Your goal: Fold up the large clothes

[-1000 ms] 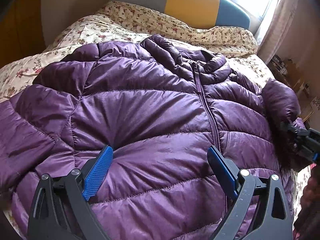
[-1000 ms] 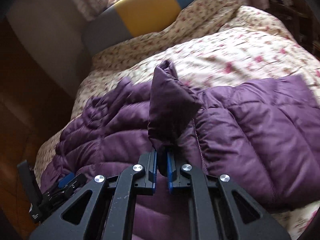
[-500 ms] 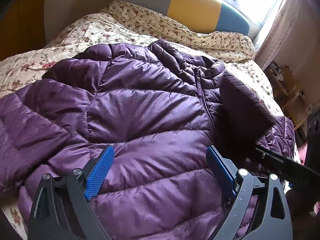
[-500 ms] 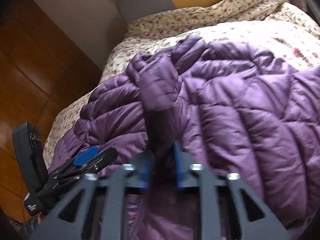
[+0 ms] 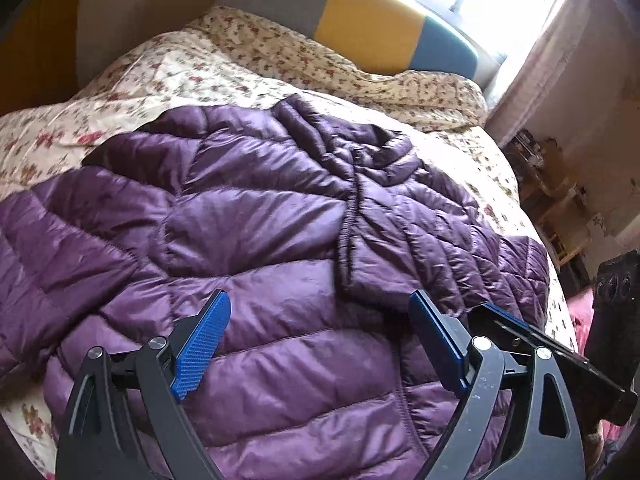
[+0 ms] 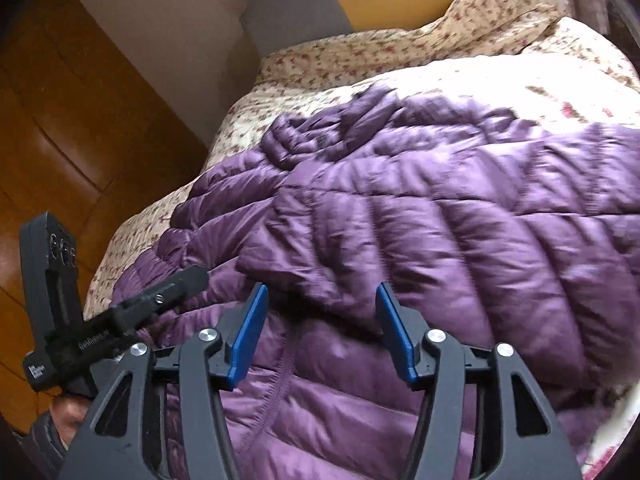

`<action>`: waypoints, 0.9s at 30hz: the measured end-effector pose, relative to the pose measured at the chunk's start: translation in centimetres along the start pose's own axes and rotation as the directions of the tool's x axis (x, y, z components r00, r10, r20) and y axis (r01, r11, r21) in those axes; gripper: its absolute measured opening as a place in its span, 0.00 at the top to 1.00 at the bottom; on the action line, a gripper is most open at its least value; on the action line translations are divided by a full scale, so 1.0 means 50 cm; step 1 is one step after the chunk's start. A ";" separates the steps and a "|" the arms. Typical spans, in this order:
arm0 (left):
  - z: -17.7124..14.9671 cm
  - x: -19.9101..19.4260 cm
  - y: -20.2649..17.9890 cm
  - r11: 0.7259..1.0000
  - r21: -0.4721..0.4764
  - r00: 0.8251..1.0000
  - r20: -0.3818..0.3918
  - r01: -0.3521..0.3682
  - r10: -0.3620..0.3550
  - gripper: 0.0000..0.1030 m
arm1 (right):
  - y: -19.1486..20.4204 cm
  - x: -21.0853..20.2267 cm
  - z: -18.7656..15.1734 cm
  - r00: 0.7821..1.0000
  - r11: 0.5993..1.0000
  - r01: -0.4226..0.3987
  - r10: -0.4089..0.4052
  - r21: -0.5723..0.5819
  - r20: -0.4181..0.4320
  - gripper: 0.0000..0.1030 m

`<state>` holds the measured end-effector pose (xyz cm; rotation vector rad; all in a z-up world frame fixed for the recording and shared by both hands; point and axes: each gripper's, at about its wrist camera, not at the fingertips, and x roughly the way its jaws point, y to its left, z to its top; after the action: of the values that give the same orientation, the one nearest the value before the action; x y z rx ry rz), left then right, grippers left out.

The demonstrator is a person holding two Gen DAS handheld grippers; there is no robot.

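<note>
A purple quilted puffer jacket [image 5: 256, 240] lies front up on the bed, zipper running down its middle. One sleeve [image 5: 404, 240] lies folded across the chest; it also shows in the right wrist view [image 6: 400, 240]. My left gripper [image 5: 320, 320] is open and empty, hovering over the jacket's lower front. My right gripper [image 6: 320, 304] is open and empty, just short of the folded sleeve's cuff [image 6: 280, 272]. The right gripper shows at the right of the left wrist view [image 5: 520, 336], and the left gripper at the left of the right wrist view [image 6: 160, 300].
The jacket rests on a floral quilt [image 5: 180, 72] on a bed with a grey, yellow and blue headboard [image 5: 360, 20]. A wooden wardrobe [image 6: 60, 140] stands on one side. Cluttered shelves [image 5: 560, 184] stand past the other bed edge.
My right gripper carried the sleeve across the jacket's front, laid it on the chest and opened, letting go. My left gripper stayed open over the lower front.
</note>
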<state>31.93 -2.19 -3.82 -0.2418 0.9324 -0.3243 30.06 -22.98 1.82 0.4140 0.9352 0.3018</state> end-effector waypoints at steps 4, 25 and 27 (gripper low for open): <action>0.011 0.027 -0.031 0.999 0.043 0.999 -0.035 0.021 -0.019 0.25 | -0.055 -0.064 0.000 0.997 0.997 0.056 -0.058 0.045 0.058 0.43; 0.030 0.074 -0.037 0.989 0.012 0.988 -0.064 0.145 -0.144 0.91 | -0.272 -0.151 0.040 0.945 0.930 0.254 -0.297 0.267 0.137 0.41; 0.033 0.055 -0.023 0.989 0.001 0.988 -0.038 0.148 -0.148 0.92 | -0.256 -0.139 0.040 0.949 0.936 0.241 -0.282 0.257 0.137 0.41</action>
<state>34.61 -4.19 -4.53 -0.3035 0.9530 -0.4683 28.74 -37.64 1.83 0.5194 0.8471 -0.0923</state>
